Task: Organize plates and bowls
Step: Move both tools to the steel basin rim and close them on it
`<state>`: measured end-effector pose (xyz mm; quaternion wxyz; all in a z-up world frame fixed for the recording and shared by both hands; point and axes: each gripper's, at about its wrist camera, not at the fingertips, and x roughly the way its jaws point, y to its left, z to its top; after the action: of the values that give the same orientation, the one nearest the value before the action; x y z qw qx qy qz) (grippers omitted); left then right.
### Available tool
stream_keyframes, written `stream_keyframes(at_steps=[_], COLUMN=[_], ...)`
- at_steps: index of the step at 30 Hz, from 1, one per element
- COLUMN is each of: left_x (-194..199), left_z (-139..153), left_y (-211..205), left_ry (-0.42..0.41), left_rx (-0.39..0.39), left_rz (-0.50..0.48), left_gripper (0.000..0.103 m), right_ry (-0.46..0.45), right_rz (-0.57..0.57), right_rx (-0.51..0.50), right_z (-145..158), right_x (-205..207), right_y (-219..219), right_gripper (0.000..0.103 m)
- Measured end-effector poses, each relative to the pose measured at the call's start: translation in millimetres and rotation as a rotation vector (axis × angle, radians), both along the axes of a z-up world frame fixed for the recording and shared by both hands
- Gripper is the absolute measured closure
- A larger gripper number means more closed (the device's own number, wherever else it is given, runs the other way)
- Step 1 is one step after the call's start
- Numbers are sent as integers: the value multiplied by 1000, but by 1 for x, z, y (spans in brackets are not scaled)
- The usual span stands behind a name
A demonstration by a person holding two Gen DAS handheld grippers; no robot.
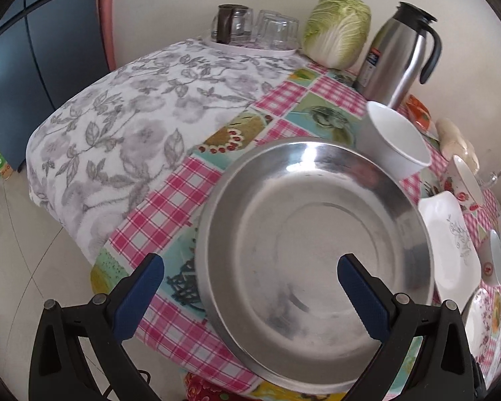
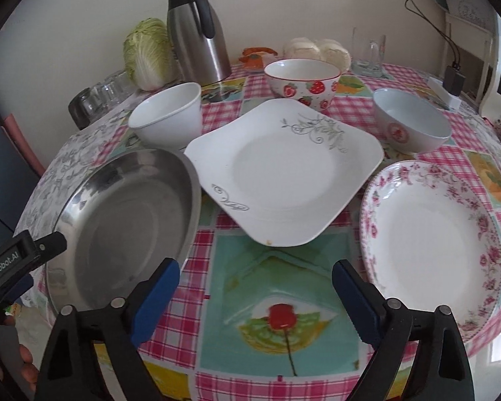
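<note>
Left wrist view: steel basin (image 1: pixel 317 214) at centre frame on checked tablecloth (image 1: pixel 170 200), left gripper (image 1: pixel 250 292) spread wide, one blue pad (image 1: pixel 360 287) over the basin, the other outside its rim, gripping nothing. White bowl (image 1: pixel 397 140) just beyond, upper right. Right wrist view: right gripper (image 2: pixel 252 302) agape over bare cloth at lower centre, empty; square white plate (image 2: pixel 284 173) at centre, floral round plate (image 2: pixel 431 244) right, strawberry bowl (image 2: pixel 300 80) behind, thermos jug (image 2: pixel 197 33) upper left.

A: How is the scene lit?
B: Soft, even daylight; glare streaks the steel pan (image 1: pixel 314 214).
A: Image quality?
B: Fisheye bending, dark vignetted corners, slight motion blur.
</note>
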<state>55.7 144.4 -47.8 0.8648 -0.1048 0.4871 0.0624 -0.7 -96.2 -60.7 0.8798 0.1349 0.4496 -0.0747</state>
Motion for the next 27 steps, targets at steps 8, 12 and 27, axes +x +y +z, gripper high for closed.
stream_keyframes(at_steps=[8,12,27], left_x=[17,26,37], left_z=[-17,-32,-35], left_y=[17,19,16], left_ry=[38,77,34], left_rx=[-5,-24,65], left_rz=[40,28,5], left_gripper=[21,39,71], right_ry=[8,24,0], right_rz=[64,69,128], right_rx=[109,133,148], right_z=[-13,-20,-25], right_x=[19,29,45], right_y=[15,17,23], right_gripper=[27,37,87])
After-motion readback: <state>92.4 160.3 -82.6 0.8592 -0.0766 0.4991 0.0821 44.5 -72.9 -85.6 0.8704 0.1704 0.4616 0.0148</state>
